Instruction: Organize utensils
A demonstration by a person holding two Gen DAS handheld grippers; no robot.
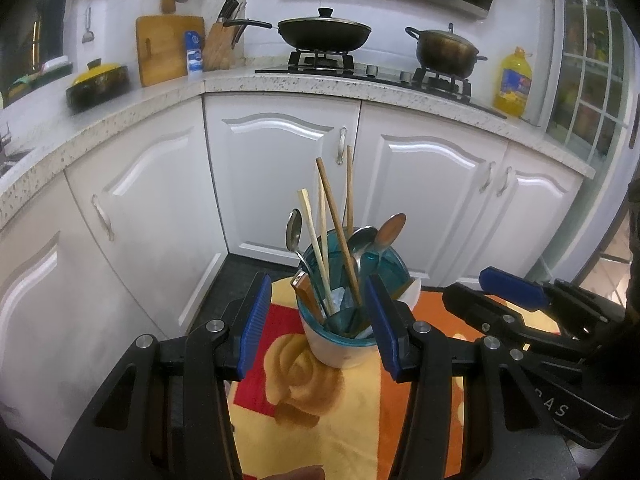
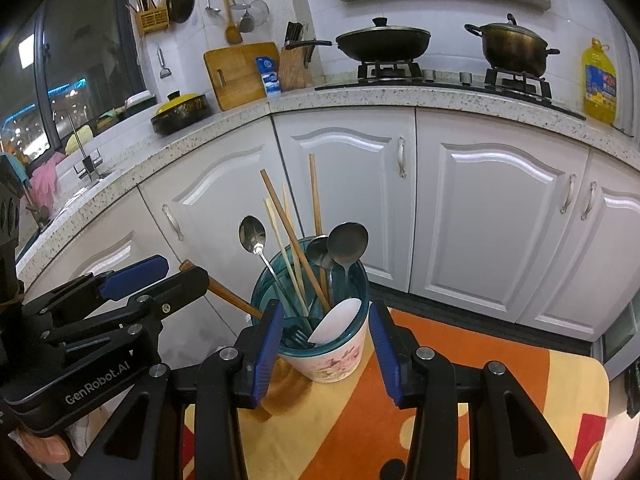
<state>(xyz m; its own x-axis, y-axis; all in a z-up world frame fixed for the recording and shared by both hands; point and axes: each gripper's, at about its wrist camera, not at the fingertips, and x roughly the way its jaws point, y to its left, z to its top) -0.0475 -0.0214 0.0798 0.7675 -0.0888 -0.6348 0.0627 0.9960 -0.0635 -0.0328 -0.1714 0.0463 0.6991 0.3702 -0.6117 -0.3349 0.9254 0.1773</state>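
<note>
Left tongs [image 1: 316, 316] spread wide, blue pads either side of the utensil cup [image 1: 344, 344], nothing pinched, and whether the pads touch its wall I cannot tell from this angle. Right tongs [image 2: 324, 344] spread just the same in the right wrist view, their pads flanking the cup [image 2: 332, 356] from the near side, gripping nothing. The cup is white with a floral print and a teal insert [image 2: 260, 300], and it stands upright on the bench, on an orange, yellow and red patterned cloth [image 2: 460, 380]. It is packed: wooden chopsticks [image 2: 292, 236] lean out of the top at different angles, one pale pair and a darker pair, and metal spoons [image 2: 347, 242] stand bowl-up among them, with one spoon [image 2: 252, 234] tilting out to the left. A white plastic spoon [image 2: 336, 320] lies against the near inner wall, and a dark fork [image 2: 294, 336] sits low inside beside it. A wooden handle [image 2: 228, 294] sticks out to the left over the rim. In the left wrist view the right tongs [image 1: 512, 288] show at the right edge, close beside the cup. On the far side, white cabinets [image 1: 280, 172] run under a speckled worktop [image 1: 304, 82], which carries a lidded wok [image 1: 324, 32], a pot [image 1: 446, 50], a knife block [image 1: 220, 46], a cutting board [image 1: 168, 48] and a yellow oil bottle [image 1: 514, 84].
</note>
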